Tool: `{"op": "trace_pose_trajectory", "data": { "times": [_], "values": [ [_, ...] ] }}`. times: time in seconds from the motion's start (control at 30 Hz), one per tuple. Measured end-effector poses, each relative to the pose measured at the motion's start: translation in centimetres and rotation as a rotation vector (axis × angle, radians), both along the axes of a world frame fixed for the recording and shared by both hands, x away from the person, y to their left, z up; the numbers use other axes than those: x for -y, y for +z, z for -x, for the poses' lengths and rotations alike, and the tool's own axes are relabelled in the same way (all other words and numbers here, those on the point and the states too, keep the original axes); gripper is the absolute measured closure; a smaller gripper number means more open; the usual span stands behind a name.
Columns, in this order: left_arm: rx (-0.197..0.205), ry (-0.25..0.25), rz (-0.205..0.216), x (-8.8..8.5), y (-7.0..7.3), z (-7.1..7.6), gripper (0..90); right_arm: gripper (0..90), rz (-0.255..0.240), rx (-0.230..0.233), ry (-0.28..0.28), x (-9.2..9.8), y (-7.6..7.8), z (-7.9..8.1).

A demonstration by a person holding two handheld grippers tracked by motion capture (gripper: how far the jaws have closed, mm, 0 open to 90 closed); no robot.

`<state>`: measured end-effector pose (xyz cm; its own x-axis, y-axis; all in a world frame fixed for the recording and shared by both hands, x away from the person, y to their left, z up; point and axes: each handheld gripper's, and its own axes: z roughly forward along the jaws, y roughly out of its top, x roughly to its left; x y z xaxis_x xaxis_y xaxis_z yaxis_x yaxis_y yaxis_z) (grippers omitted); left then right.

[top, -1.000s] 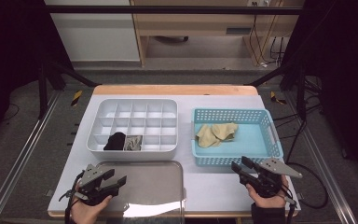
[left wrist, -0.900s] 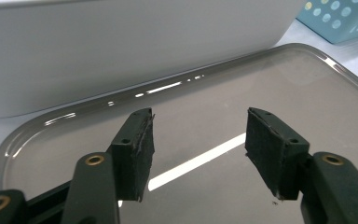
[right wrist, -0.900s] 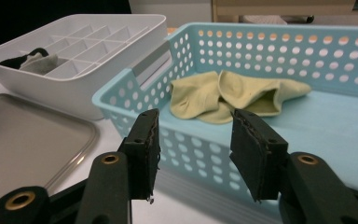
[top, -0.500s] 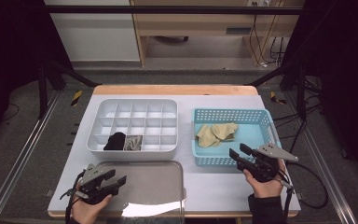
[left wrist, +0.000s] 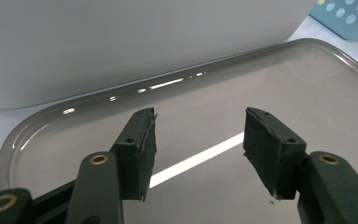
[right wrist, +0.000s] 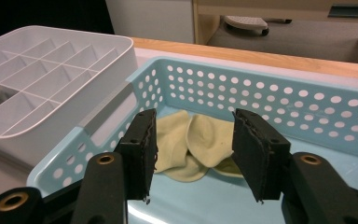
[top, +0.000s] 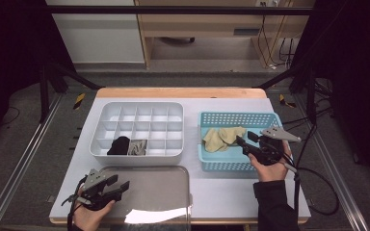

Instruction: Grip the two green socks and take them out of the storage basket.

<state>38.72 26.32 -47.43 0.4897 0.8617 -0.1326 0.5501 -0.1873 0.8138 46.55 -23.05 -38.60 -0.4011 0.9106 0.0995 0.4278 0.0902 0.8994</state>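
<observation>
1. Your task's thing, the pale yellow sock (top: 223,137) (right wrist: 191,147), lies crumpled on the floor of the light blue perforated basket (top: 262,119) (right wrist: 279,100), toward its left half as the high view shows it. Nothing grips it.
2. Your right gripper (top: 244,142) (right wrist: 193,151) hangs over the basket's near right part and points at the sock. Its jaws stand apart with nothing between the pads; in the right gripper view the sock shows through the gap, lying farther off, not touched.
3. The basket sits on the right half of the white tabletop (top: 231,192), just beside the white compartment tray (top: 139,107) (right wrist: 51,60); the two stand close together without clearly touching.
4. The tray is split into many small cells. In its near row, one cell holds a black rolled sock (top: 119,145) and the cell right next to it holds a grey sock (top: 137,147). The other cells you can see hold nothing.
5. In front of the tray lies a clear smoky lid (top: 154,190) (left wrist: 261,93), flat on the tabletop, with a bright streak of light on it. Its far edge runs just beside the tray's near wall.
6. Your left gripper (top: 121,186) (left wrist: 198,147) rests low at the lid's near left corner, pointing across it. Its jaws are apart and hold nothing; the lid's surface shows through the gap.
</observation>
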Motion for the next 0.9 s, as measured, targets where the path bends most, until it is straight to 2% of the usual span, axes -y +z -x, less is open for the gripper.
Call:
{"op": "trace_pose_trajectory", "data": {
  "times": [0.37,0.9],
  "values": [
    [-0.001,0.002,-0.002,-0.1,-0.1,0.0,42.5,53.0,0.032,-0.055,-0.035,0.1,0.5,-3.1],
    [0.0,0.005,-0.007,-0.2,-0.1,-0.1,42.6,53.0,0.06,-0.076,-0.066,-0.6,0.8,-6.9]
  ]
}}
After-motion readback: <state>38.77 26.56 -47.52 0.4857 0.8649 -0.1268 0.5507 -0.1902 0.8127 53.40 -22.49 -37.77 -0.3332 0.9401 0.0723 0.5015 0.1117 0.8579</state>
